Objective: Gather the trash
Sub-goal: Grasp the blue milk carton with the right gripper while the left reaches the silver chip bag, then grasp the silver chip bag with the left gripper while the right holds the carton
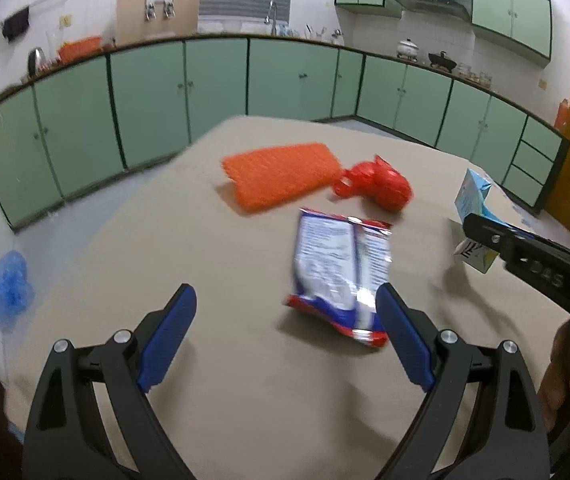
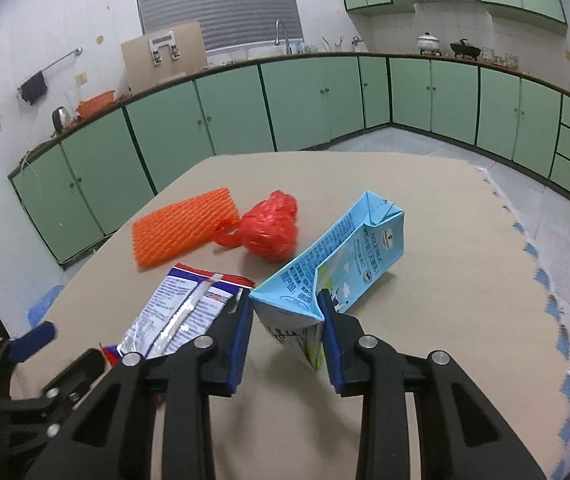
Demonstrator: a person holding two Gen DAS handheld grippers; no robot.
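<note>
A light blue milk carton (image 2: 345, 248) lies tilted on the beige table (image 2: 445, 280), creased near its base. My right gripper (image 2: 285, 300) is shut on that base end, a blue pad pressing each side. A blue, white and red snack bag (image 1: 337, 264) lies flat just left of it. My left gripper (image 1: 285, 294) hovers open over the table, its right finger beside the bag's near corner and nothing between the pads. Farther back lie a crumpled red plastic bag (image 1: 385, 188) and an orange foam net (image 1: 281, 176). The carton (image 1: 473, 192) is partly hidden behind the right gripper in the left wrist view.
Green kitchen cabinets (image 2: 325, 100) run along the far walls beyond the table. The table's right edge (image 2: 525, 248) has a frayed blue fringe. A blue crumpled thing (image 1: 5, 288) lies on the floor to the left. A hand (image 1: 565, 380) shows at the right.
</note>
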